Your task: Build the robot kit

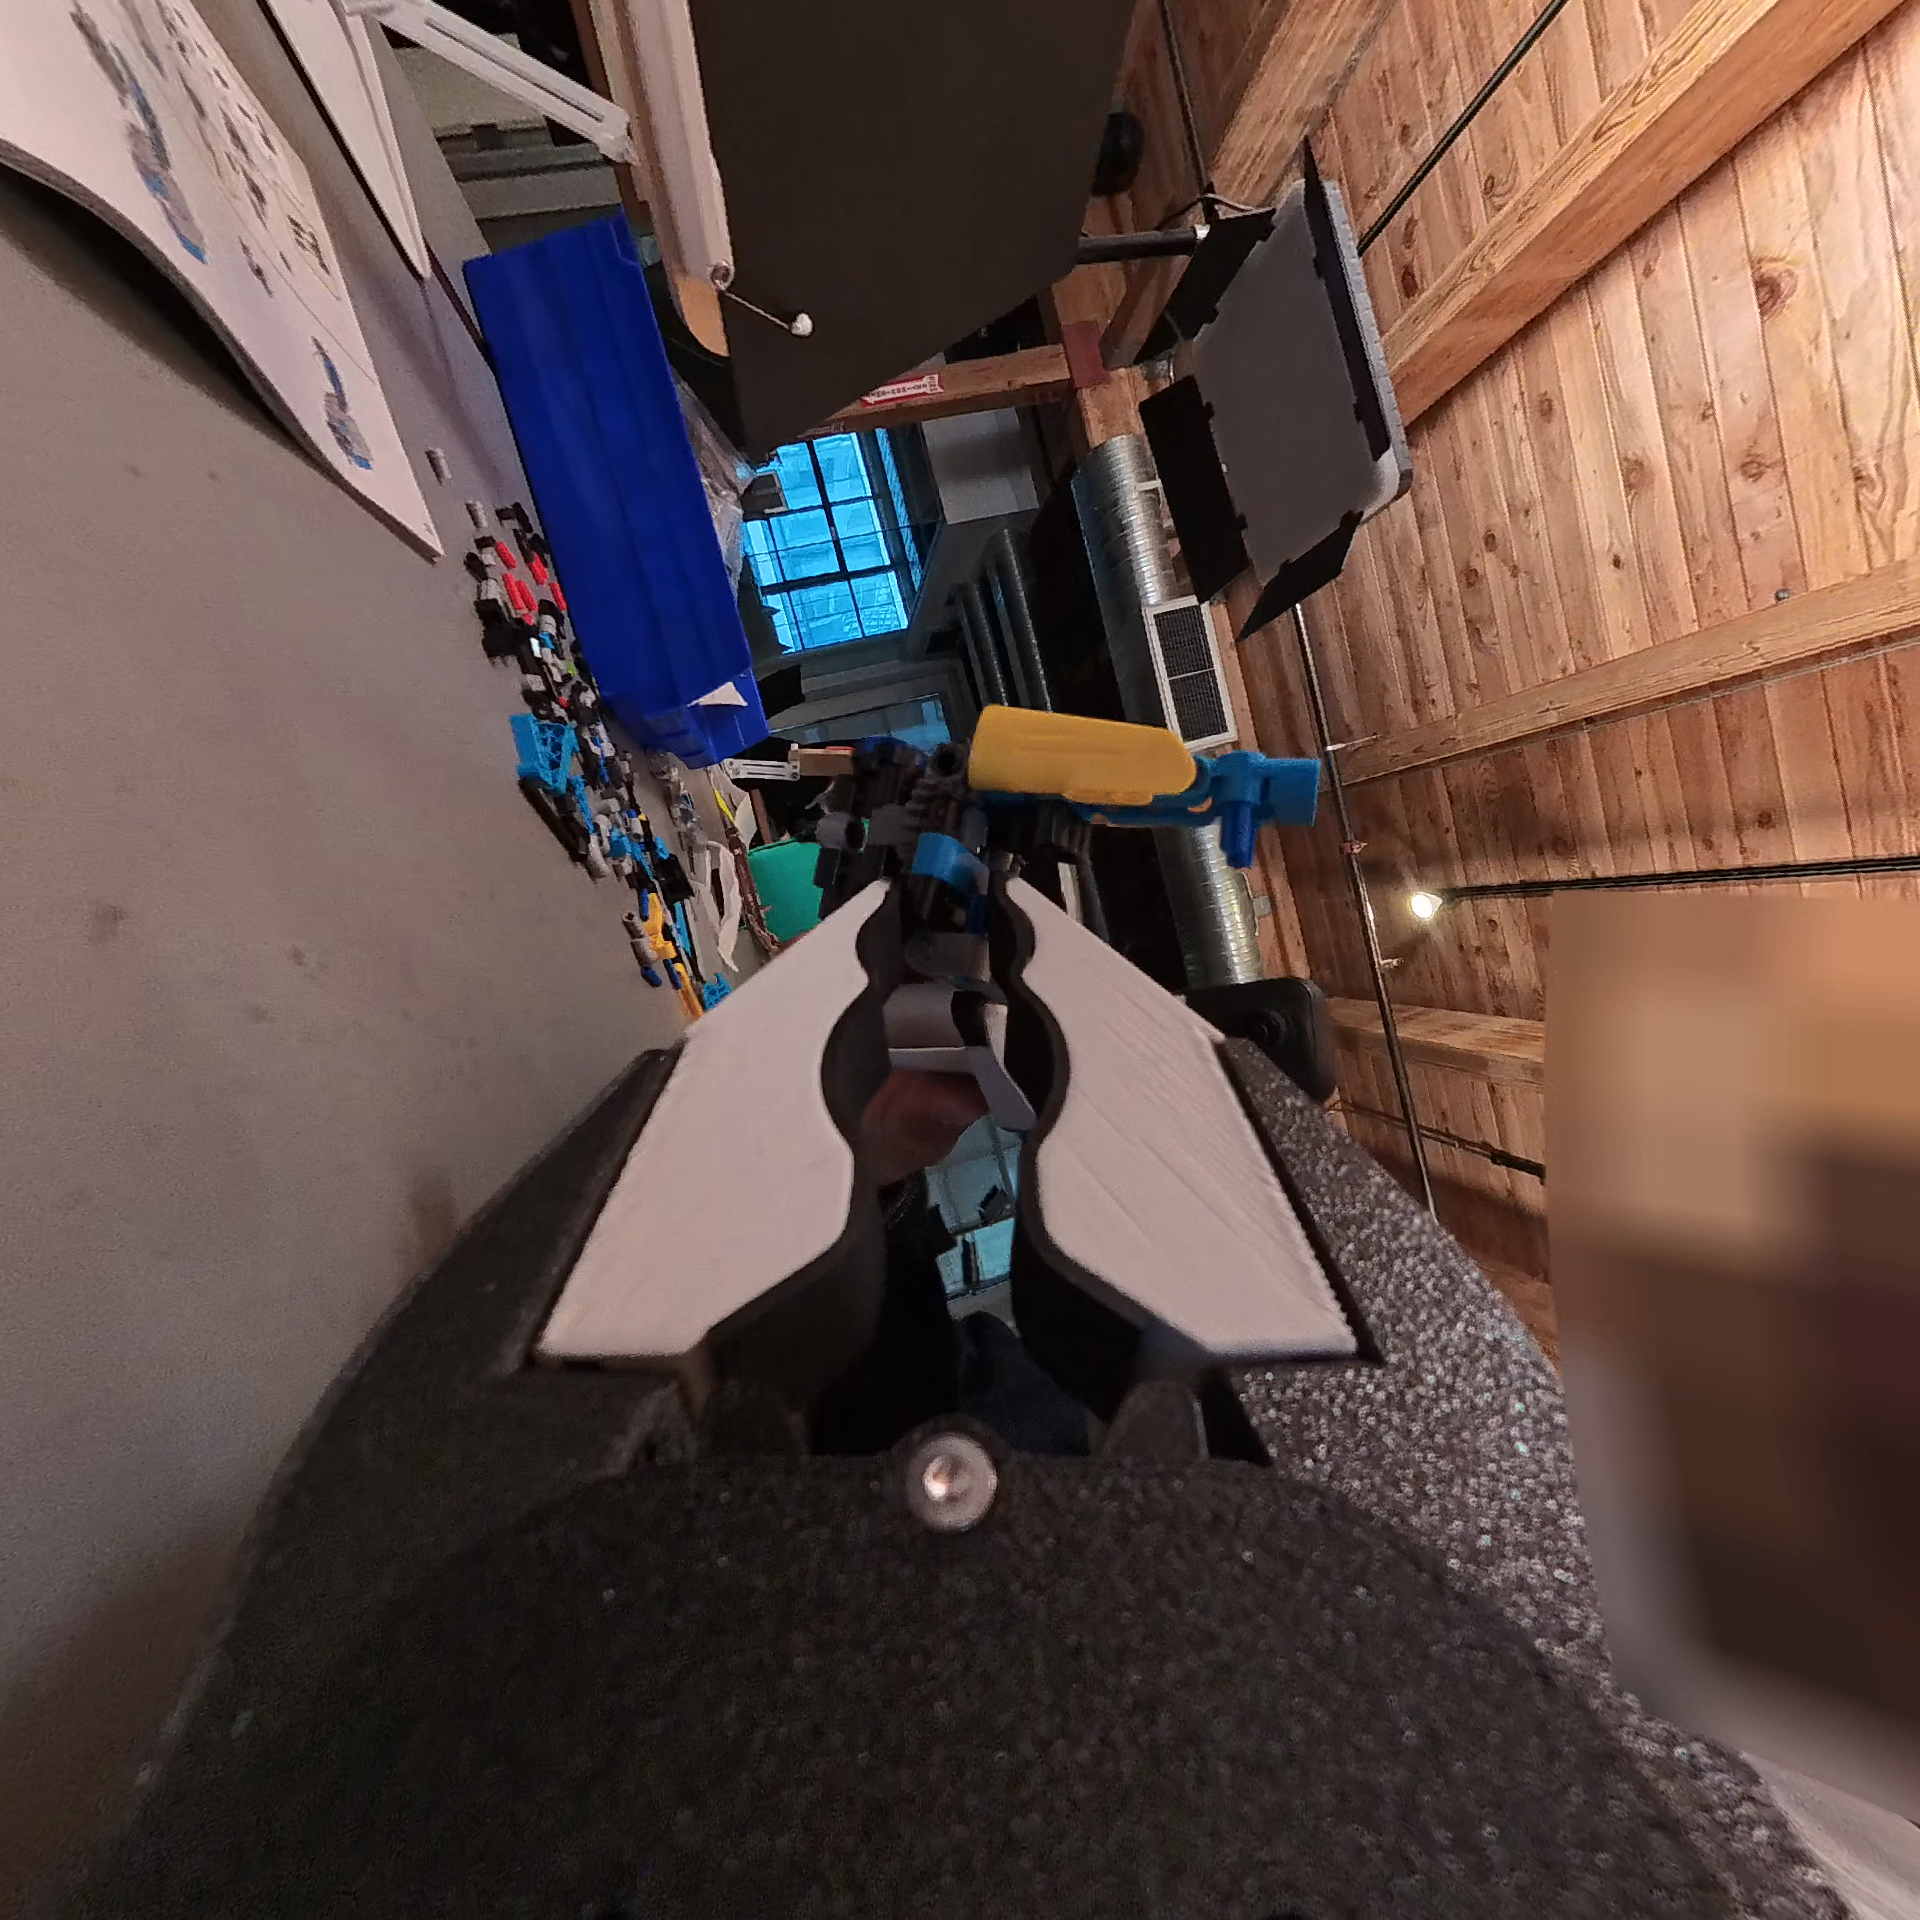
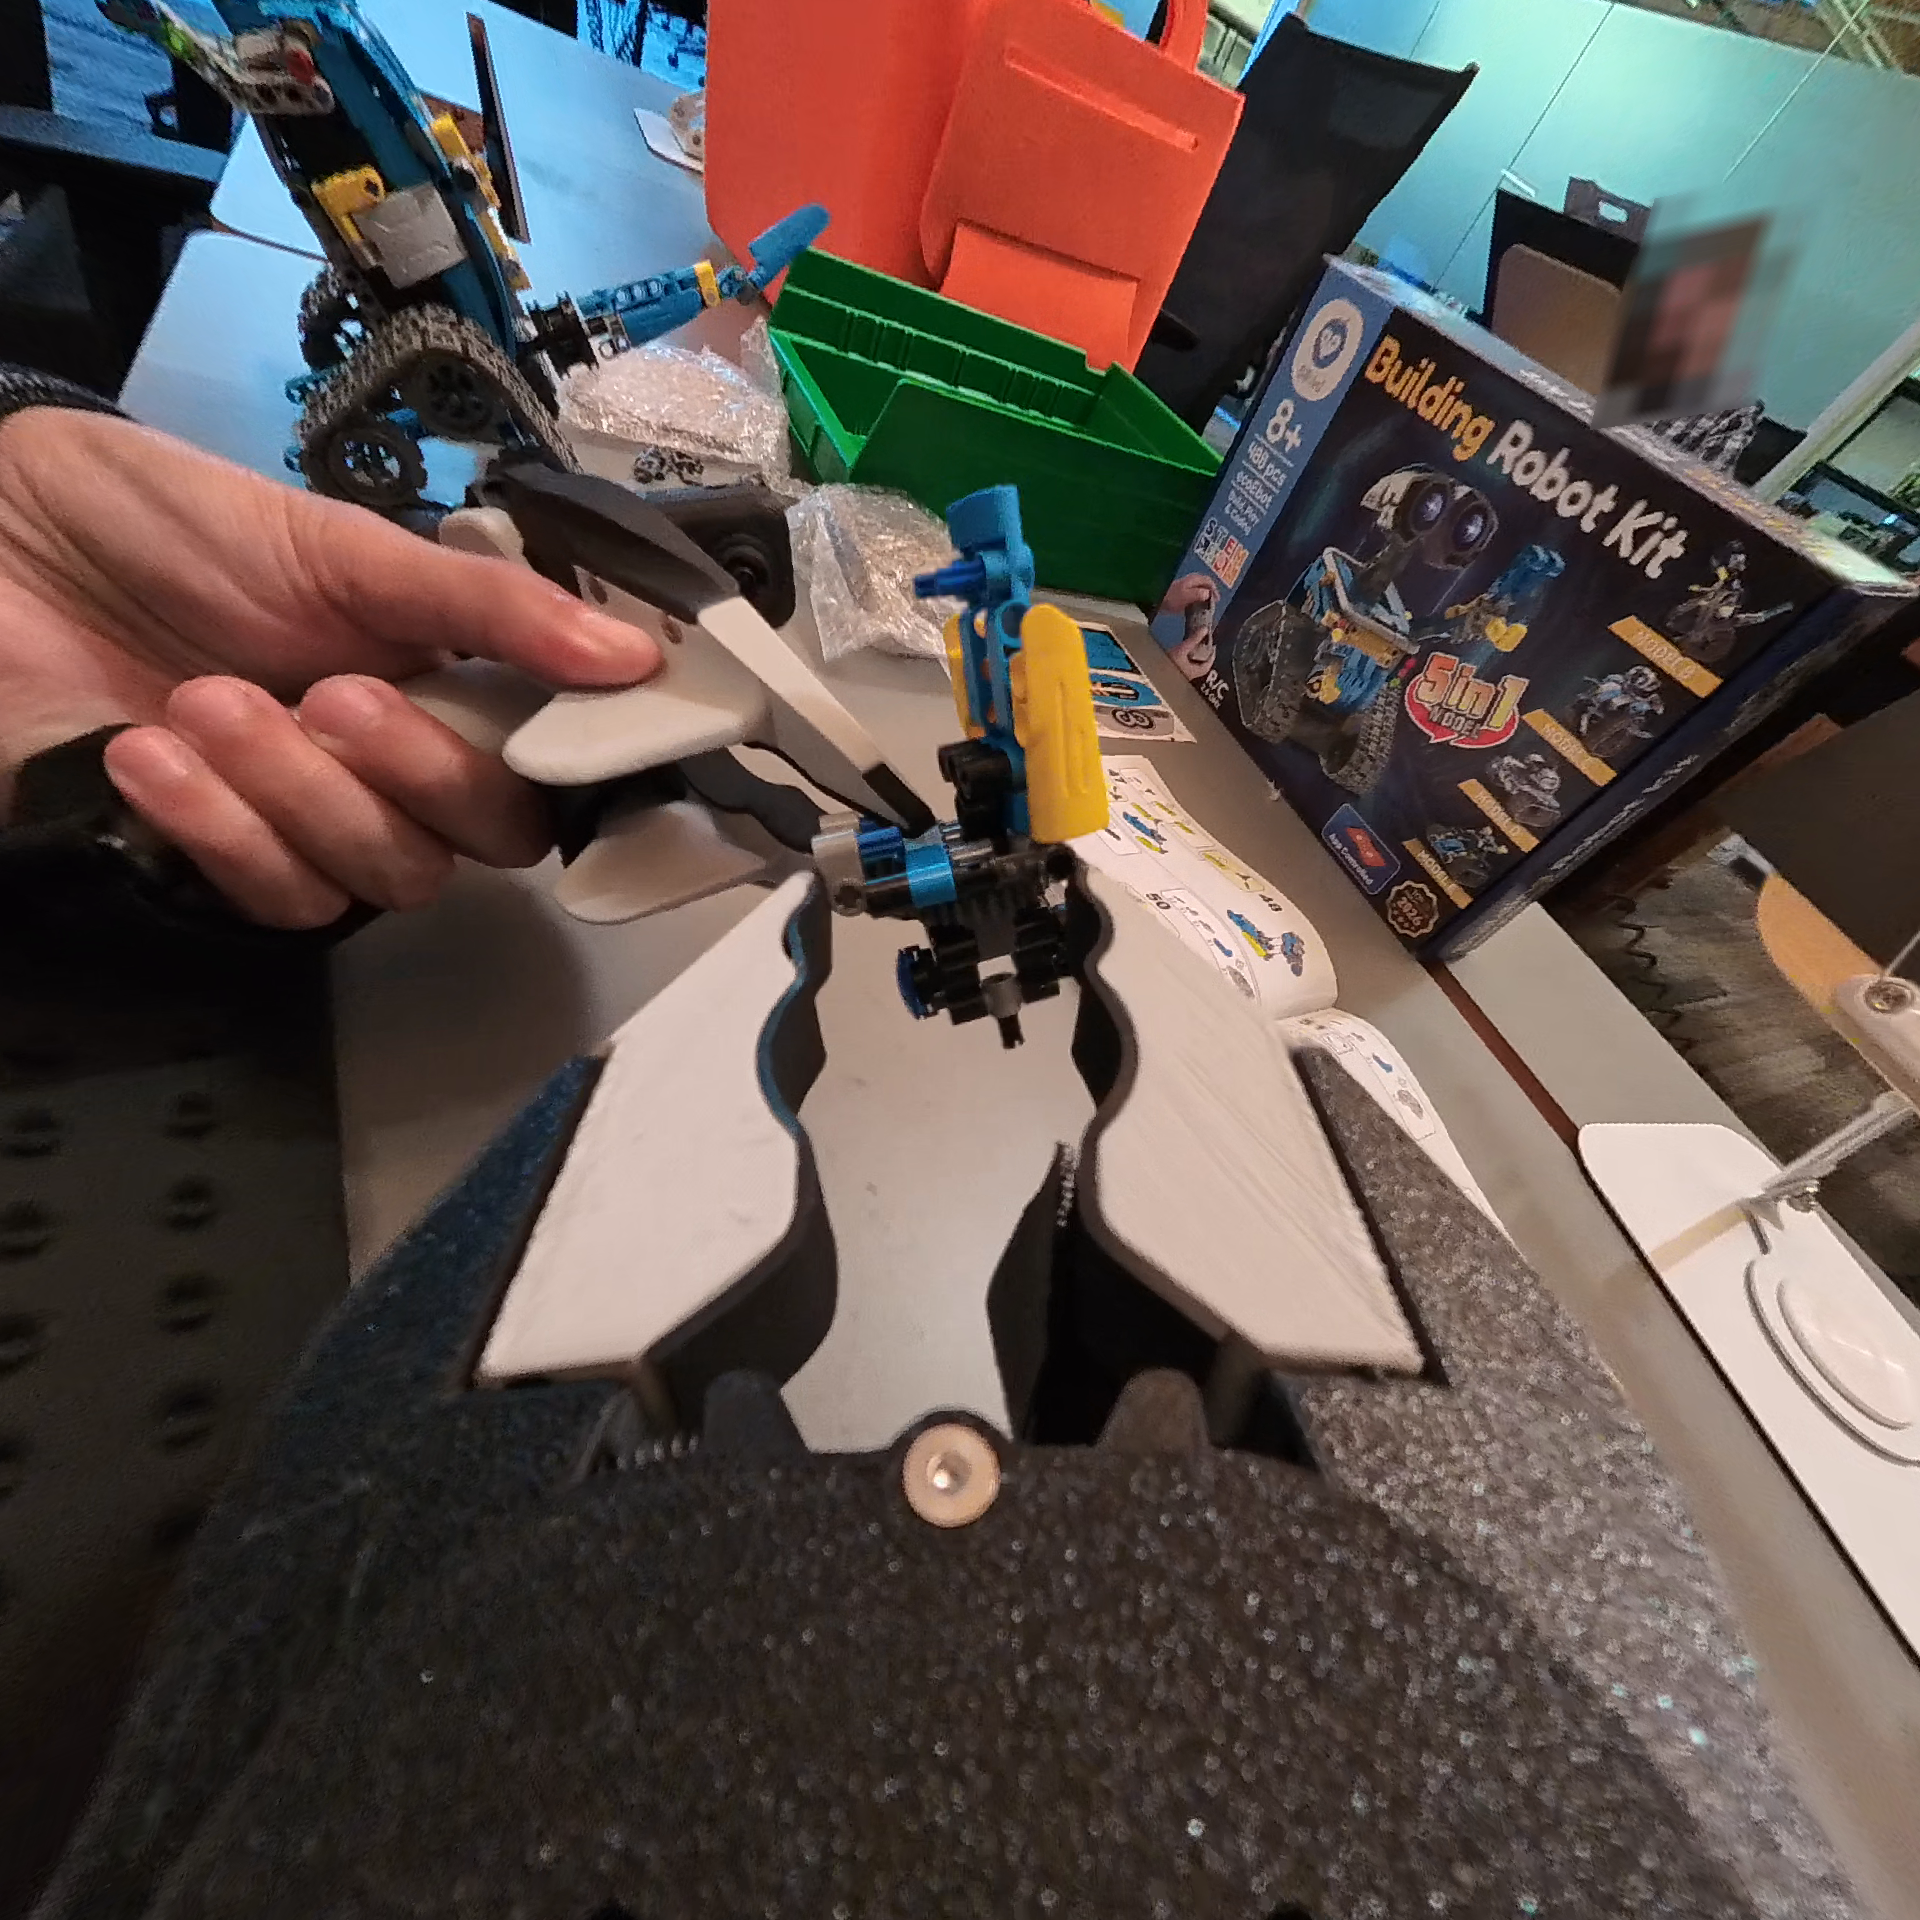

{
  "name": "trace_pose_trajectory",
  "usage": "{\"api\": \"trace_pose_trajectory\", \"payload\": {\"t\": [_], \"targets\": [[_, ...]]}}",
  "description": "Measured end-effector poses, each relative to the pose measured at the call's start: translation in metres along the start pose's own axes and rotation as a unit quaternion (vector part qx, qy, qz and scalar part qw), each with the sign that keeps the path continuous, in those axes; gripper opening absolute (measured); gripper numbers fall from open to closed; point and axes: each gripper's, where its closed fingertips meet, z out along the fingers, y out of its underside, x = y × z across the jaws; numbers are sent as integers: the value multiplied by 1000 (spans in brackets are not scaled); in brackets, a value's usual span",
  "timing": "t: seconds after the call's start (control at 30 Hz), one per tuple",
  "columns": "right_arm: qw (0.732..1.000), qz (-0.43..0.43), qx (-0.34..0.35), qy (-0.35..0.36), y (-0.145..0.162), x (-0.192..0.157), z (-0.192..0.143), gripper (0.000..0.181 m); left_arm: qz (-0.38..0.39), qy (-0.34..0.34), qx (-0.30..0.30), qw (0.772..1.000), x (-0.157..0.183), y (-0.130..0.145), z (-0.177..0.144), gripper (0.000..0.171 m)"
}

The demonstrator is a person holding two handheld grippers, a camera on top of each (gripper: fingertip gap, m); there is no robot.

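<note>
A small brick assembly of blue, black and grey parts with a yellow panel is held in the air above the grey table. My left gripper is shut on its blue and grey end. In the right wrist view a hand brings the left gripper in from the left, pinching the assembly, which stands upright. My right gripper has its jaws wide apart. Its tips flank the black gear end of the assembly closely. I cannot tell whether they touch it.
Loose bricks, a blue bin and an open instruction booklet lie on the table. The right wrist view shows a green bin, an orange bag, a kit box, a tracked brick robot and a booklet. Both grippers' tips are close together, under 4 cm apart. From either gripper's tips it is about 35 centimeters to the tracked brick robot.
</note>
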Motion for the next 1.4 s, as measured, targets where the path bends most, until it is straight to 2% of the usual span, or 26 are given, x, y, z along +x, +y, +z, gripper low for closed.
{"api": "trace_pose_trajectory", "payload": {"t": [0.23,0.37,0.47,0.57,0.63,0.7,0.77,0.9,0.93,1.0,1.07,1.2,1.27,1.4], "targets": [[1000,21,-20,-7,11,-1,8,44,24,-24,10,999,-9,-5,-4,14],[989,142,-8,-38,16,2,14,45,146,-66,20,987,-10,-13,-4,15],[978,198,8,-68,14,3,10,48,247,-122,0,961,-17,-15,-5,15],[969,200,38,-138,3,-3,-4,48,248,-101,-33,963,-12,-11,-4,15],[969,159,33,-187,1,-2,-17,47,237,-76,-89,964,-8,0,-4,15],[969,62,26,-240,3,-6,-29,44,217,-51,-151,963,-4,14,-7,14],[968,-23,-11,-250,7,-6,-34,45,201,-37,-211,956,-2,27,-12,15],[928,-44,-54,-365,-14,-34,-44,63,180,-4,-301,937,14,47,-17,14],[918,-46,-63,-388,-18,-41,-45,64,185,-6,-311,932,16,49,-17,14],[911,-57,-63,-404,-25,-46,-41,51,191,-2,-329,925,22,52,-16,14],[916,-91,-61,-386,-26,-42,-36,40,190,-1,-326,926,24,51,-14,14],[935,-128,-29,-329,-36,-31,-33,36,162,19,-298,941,28,43,-16,14],[934,-131,-23,-332,-37,-33,-37,19,155,15,-291,944,23,39,-17,14],[926,-115,-50,-356,-29,-36,-37,15,149,15,-290,945,19,37,-16,14]]}}
